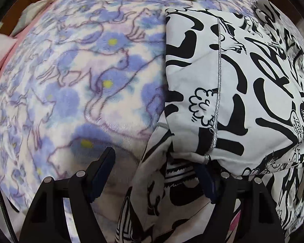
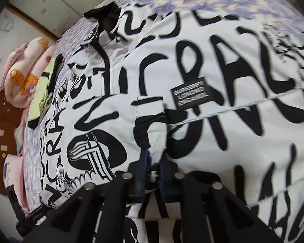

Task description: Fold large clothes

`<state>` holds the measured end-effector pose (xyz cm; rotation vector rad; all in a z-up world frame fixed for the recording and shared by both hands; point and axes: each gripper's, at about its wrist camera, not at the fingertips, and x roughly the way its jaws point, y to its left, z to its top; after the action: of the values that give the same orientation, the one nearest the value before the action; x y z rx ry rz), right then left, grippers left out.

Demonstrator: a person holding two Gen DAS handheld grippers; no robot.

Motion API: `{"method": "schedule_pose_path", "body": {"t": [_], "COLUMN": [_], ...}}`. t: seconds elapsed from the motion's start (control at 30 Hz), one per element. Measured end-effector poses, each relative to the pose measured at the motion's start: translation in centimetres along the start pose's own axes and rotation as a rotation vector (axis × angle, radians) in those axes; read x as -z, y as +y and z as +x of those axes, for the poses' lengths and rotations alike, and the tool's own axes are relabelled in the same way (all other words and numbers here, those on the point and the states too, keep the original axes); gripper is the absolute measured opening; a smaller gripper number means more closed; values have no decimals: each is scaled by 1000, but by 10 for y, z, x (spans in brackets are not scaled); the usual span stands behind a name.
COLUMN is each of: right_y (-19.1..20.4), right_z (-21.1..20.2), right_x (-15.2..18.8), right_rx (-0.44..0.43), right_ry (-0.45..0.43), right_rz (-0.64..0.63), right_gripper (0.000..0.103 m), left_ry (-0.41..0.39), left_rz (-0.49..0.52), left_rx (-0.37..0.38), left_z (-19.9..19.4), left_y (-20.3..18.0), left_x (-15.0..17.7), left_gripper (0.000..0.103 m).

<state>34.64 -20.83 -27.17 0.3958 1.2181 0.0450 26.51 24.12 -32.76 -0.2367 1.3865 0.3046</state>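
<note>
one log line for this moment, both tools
left tool open, at black-and-white printed jacket | right tool shut on jacket edge | purple floral fleece blanket underneath

Matte black, angular frames on both: left gripper [image 1: 154,174], right gripper [image 2: 152,166]. Carried dark navy pads [image 1: 103,174] along the inner faces of the fingers. Bore round silver pins [image 2: 127,175] at the linkage joints. Trailed a black cable [image 1: 2,208] at the left edge.

Jacket [image 1: 243,81] black-white graffiti; blanket [image 1: 71,70] purple floral
</note>
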Motion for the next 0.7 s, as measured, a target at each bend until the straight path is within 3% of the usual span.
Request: {"method": "schedule_pose_path", "body": {"t": [0.1,0.23,0.3,0.4,0.53,0.7], "right_y": [10,13,13,10,10,-1], "right_z": [-6,-8,-8,0,11,15], "right_x": [11,24,27,27,20,14], "right_rx": [83,159,208,225,292,268], "right_ry": [-1,-12,-35,-42,-85,-81], "right_rz": [-46,-44,-50,-23,-42,26], "right_gripper": [6,6,6,6,6,5], "left_ry": [2,16,34,67,59,63], "left_rz": [61,39,-8,-63,7,11], "left_rx": [21,52,89,156,134,140], "left_z": [0,5,8,16,23,25], "left_y": [1,13,21,38,41,35], "left_x": [-1,-7,-13,-20,-24,-25], "left_gripper": [64,25,17,14,14,14]}}
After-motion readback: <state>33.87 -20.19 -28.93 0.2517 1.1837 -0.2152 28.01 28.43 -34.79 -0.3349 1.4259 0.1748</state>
